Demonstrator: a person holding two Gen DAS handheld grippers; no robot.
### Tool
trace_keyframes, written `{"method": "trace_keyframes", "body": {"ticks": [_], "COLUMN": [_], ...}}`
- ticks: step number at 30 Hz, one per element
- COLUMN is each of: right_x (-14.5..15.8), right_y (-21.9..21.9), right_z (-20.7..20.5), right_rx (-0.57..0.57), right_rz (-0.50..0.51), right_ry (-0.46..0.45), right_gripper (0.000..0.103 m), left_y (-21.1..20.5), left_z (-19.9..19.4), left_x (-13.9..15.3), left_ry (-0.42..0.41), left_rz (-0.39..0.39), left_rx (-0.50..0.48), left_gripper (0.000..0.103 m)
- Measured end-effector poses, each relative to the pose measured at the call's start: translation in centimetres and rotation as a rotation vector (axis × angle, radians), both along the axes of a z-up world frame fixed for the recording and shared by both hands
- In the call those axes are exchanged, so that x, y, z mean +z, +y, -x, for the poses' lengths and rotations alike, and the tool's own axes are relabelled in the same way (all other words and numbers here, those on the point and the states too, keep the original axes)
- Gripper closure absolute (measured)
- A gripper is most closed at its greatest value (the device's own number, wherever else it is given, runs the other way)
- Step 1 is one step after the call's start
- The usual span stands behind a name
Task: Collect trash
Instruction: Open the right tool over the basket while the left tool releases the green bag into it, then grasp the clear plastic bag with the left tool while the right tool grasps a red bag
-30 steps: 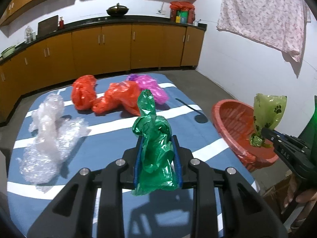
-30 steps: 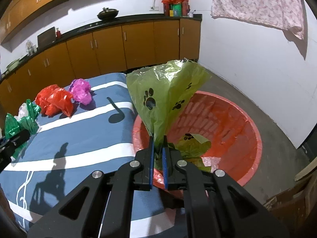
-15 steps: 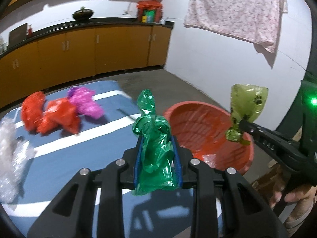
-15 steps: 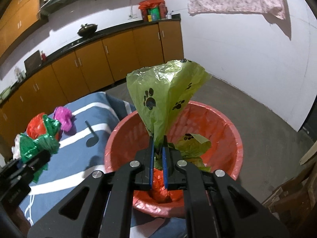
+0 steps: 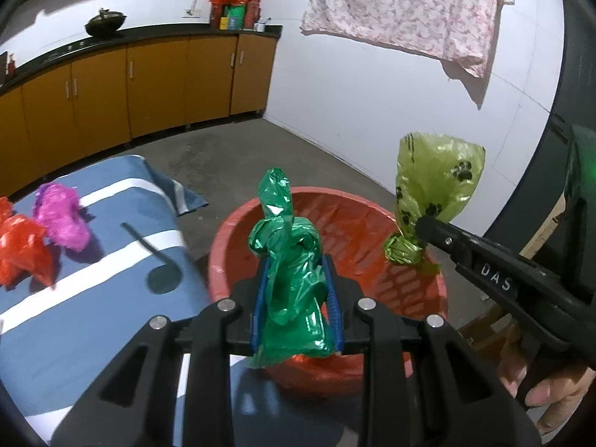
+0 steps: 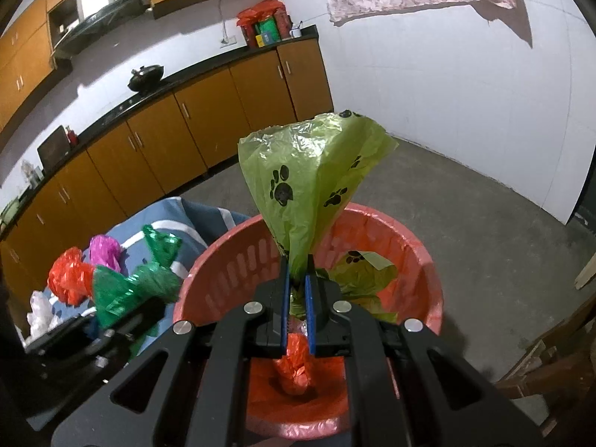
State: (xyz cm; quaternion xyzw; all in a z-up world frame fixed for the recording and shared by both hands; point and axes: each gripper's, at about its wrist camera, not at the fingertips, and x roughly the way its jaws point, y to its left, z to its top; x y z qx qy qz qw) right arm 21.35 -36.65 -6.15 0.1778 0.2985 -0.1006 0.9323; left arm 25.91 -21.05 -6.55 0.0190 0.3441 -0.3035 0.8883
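My left gripper [image 5: 296, 290] is shut on a crumpled dark green plastic bag [image 5: 288, 260], held at the near rim of the red basket [image 5: 376, 216]. From the right wrist view that same green bag [image 6: 130, 283] hangs just left of the basket [image 6: 223, 260]. My right gripper [image 6: 298, 298] is shut on a lime green bag with paw prints [image 6: 309, 175], held over the basket's inside. In the left wrist view the paw-print bag [image 5: 436, 190] sticks up from the right gripper's [image 5: 421, 229] black tip. A red bag [image 6: 296, 368] lies inside the basket.
A table under a blue cloth with white stripes [image 5: 93, 260] stands left of the basket. On it lie a magenta bag [image 5: 61, 216], a red bag [image 5: 22, 249] and a clear bag [image 6: 39, 313]. Orange cabinets [image 5: 149, 85] line the far wall. A floral cloth [image 5: 406, 11] hangs at upper right.
Both grippers have swung right from over the table to the red basket, each still shut on its bag. The basket now fills the middle of both views.
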Motion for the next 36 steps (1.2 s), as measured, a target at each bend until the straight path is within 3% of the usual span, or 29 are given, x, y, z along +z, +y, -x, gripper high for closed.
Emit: {"method": "trace_keyframes", "body": {"ticks": [3, 6, 9, 15, 17, 20, 25, 36], "right_x": [0.1, 0.0, -0.1, 0.1, 0.3, 0.4, -0.1, -0.1], "right_y": [-0.4, -0.8, -1.1, -1.4, -1.2, -0.8, 0.6, 6.3], "right_z": [0.0, 0.2, 0.6, 1.4, 2.0, 2.9, 3.4, 3.2], "right_rx": [0.001, 0.0, -0.008, -0.039, -0.059, -0.083, -0.077, 0.052], "right_rz": [-0.011, -0.023, -0.038, -0.037, -0.024, -0.014, 0.01, 0.044], "right_ry": [-0.015, -0.024, -0.027, -0.041, -0.054, -0.074, -0.053, -0.023], "right_gripper": [0.095, 0.092, 0.083, 0.044, 0.026, 0.01, 0.009, 0.009], "left_y": [-1.1, -1.3, -1.4, 1.1, 2.0, 4.0, 7.8, 18.6], "left_z": [-0.3, -0.4, -0.6, -0.8, -0.4, 0.5, 2.4, 6.0], "left_x": [-0.3, -0.6, -0.7, -0.8, -0.7, -0.3, 0.0, 0.7], "left_ry": [0.0, -0.005, 0.002, 0.017, -0.003, -0.038, -0.079, -0.133], "left_rz": [-0.005, -0.004, -0.002, 0.001, -0.015, -0.047, -0.1, -0.212], "left_rx": [-0.022, -0.017, -0.006, 0.06, 0.089, 0.141, 0.226, 0.475], "left_gripper": [0.071, 0.057, 0.052, 0.04, 0.034, 0.026, 0.016, 0.014]}}
